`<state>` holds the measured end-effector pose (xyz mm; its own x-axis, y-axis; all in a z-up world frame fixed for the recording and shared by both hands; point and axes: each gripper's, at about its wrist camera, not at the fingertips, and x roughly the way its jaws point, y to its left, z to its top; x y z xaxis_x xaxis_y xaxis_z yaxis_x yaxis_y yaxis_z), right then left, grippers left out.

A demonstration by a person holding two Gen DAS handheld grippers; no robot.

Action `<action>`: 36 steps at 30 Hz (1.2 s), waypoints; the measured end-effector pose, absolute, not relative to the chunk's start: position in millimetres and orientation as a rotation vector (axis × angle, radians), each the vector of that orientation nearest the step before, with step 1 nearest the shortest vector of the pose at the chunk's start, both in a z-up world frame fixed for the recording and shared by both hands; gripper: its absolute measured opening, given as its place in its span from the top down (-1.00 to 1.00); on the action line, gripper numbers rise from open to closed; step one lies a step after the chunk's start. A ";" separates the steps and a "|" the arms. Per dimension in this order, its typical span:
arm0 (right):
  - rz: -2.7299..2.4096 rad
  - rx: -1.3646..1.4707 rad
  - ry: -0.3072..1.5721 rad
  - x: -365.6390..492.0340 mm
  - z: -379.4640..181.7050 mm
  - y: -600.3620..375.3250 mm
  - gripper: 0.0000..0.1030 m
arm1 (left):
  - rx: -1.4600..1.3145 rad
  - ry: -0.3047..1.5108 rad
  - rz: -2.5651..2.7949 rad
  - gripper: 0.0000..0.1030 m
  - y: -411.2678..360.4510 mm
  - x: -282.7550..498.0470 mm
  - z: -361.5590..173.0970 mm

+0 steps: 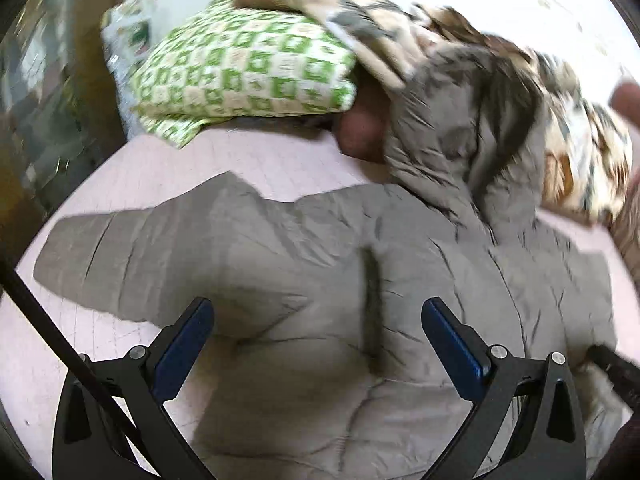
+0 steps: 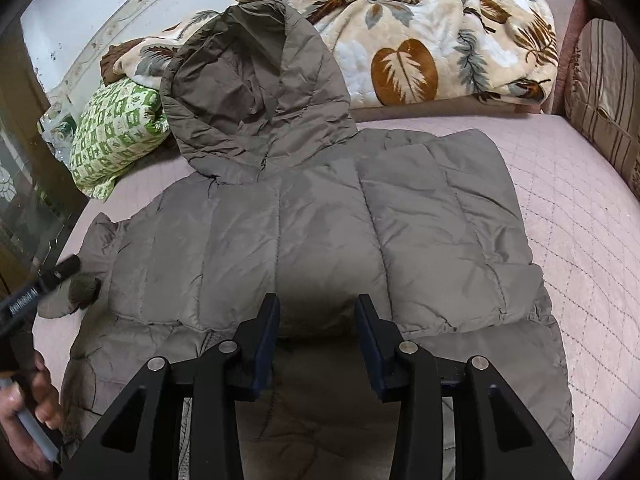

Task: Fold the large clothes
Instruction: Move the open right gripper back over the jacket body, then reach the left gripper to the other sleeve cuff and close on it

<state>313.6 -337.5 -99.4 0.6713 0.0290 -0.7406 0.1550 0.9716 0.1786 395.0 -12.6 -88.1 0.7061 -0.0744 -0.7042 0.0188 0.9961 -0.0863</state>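
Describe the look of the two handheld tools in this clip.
Both are matte black with angular, cut-out arms, silver pivot screws and dark blue finger pads. The left tool has a black cable running past it; in the right wrist view its body bears white lettering. The right tool matches.

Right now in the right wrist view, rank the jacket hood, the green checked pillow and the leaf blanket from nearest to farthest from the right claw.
1. Jacket hood, straight ahead of the right claw.
2. Green checked pillow, far left.
3. Leaf blanket, at the back right.
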 end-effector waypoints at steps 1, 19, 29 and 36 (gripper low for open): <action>-0.069 0.234 0.833 313.5 -99.5 -336.4 0.18 | -0.099 0.796 -0.048 -1.00 -5.4 396.8 -88.3; 0.021 0.087 0.784 308.5 -93.4 -294.5 0.10 | -0.234 0.814 0.129 -1.00 120.1 404.8 -88.6; 0.021 0.079 0.788 304.1 -96.3 -292.8 0.09 | -0.610 0.832 0.261 -0.77 283.2 398.0 -116.5; 0.019 0.066 0.803 307.4 -101.2 -287.6 0.09 | -0.852 0.830 0.253 -0.39 347.1 390.9 -146.3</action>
